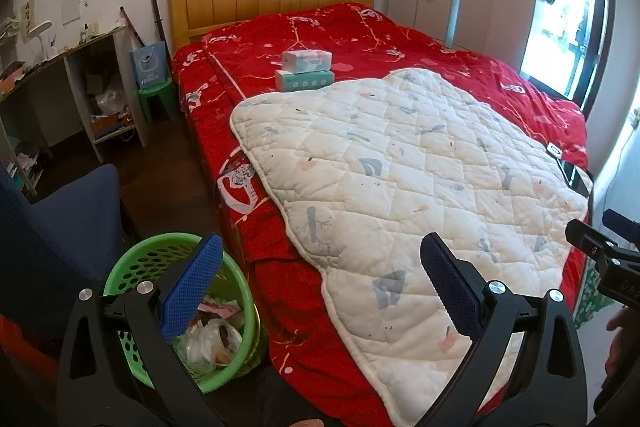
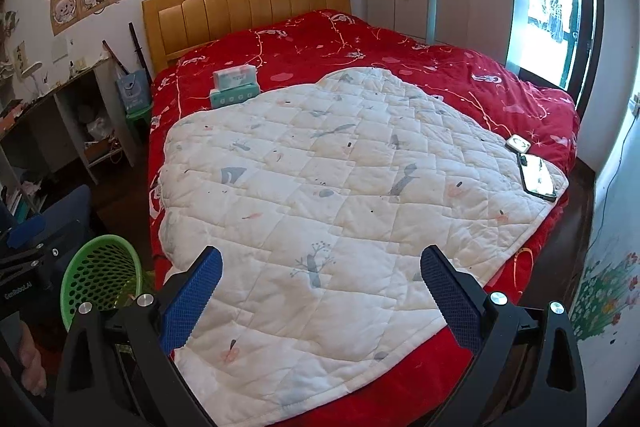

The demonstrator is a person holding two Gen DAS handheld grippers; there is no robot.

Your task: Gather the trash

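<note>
Left-wrist view. My left claw (image 1: 321, 269) hangs released, its blue ribbed pads (image 1: 191, 293) spread wide with nothing between them, above the near edge of the bed. Under the left pad, at 7 o'clock, stands the round green perforated plastic basket (image 1: 132, 259) on the dark floor just beside the bed; inside it lie crumpled clear plastic wrappers and scraps of paper (image 1: 214, 335), the collected trash. A dark blue fabric chair (image 1: 56, 227) sits at 9 o'clock, touching the basket's far side as far as I can tell. My right claw's black frame shows at 3 o'clock.

Right-wrist view. My right claw (image 2: 321, 269) is likewise released and holds nothing, poised over the white quilted pad with small grey and pink prints (image 2: 340, 187) that covers the near part of the red patterned bedspread (image 2: 400, 43). At 11 o'clock, two stacked pale teal tissue packs (image 2: 235, 89) rest on the bedspread just beyond the pad's far edge. At 2 o'clock a black smartphone (image 2: 538, 177) lies on the pad's corner, with a small white square case (image 2: 519, 143) just beside it. The green basket appears at 8 o'clock.
</note>
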